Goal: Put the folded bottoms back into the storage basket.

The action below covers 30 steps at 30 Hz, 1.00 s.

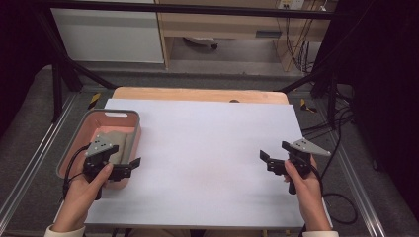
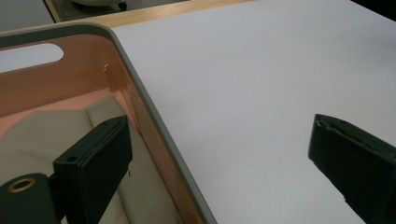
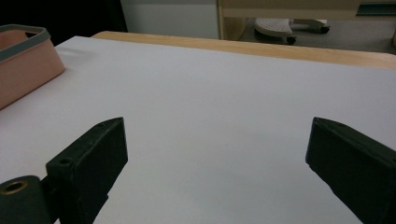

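A pink bin (image 1: 134, 129) with a grey rim (image 2: 135, 79) stands at the table's left, and a beige folded cloth (image 1: 117, 139) lies inside it. My left gripper (image 1: 123, 158) hovers open over the bin's near right corner. In the left gripper view (image 2: 219, 135) one jaw is above the cloth (image 2: 42, 135) and the other above the white table, with the rim running between them. My right gripper (image 1: 275, 152) is held open over the table's right side with nothing between its jaws (image 3: 215, 135). The bin (image 3: 23, 65) lies far off to its left.
A white sheet (image 1: 207, 143) covers the tabletop, with a wooden strip (image 1: 197, 94) bare along the far edge. Metal frame rails and cables (image 1: 341, 148) run beside the table on the right. A white cabinet and a wooden shelf stand beyond.
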### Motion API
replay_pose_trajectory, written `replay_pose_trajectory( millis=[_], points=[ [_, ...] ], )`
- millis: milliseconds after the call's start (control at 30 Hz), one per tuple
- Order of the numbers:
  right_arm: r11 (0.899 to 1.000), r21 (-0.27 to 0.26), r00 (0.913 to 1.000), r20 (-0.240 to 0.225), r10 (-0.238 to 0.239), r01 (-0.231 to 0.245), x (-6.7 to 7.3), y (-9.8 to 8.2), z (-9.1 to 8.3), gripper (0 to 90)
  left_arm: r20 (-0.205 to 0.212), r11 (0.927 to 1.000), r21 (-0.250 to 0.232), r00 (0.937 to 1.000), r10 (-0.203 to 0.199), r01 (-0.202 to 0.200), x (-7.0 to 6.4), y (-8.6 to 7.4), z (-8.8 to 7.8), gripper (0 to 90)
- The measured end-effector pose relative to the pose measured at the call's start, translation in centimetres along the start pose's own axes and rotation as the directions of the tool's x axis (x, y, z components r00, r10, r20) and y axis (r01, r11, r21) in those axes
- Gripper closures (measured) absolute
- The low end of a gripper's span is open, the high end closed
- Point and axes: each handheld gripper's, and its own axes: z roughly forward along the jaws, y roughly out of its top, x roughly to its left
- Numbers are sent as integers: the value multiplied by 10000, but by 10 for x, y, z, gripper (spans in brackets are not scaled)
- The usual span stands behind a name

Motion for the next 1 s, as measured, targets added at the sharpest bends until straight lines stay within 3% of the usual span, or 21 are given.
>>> replay_pose_trajectory(
  millis=[500,1000],
  points=[
    [9986,-54,9983,270,521,-520,-9,-32,-12,61,107,9999,54,9999,112,-113,-2,-1,1,62],
    [9992,287,9996,-38,296,-294,0,-52,-2,63,154,9998,122,9997,169,-171,-3,-2,3,61]
  ],
)
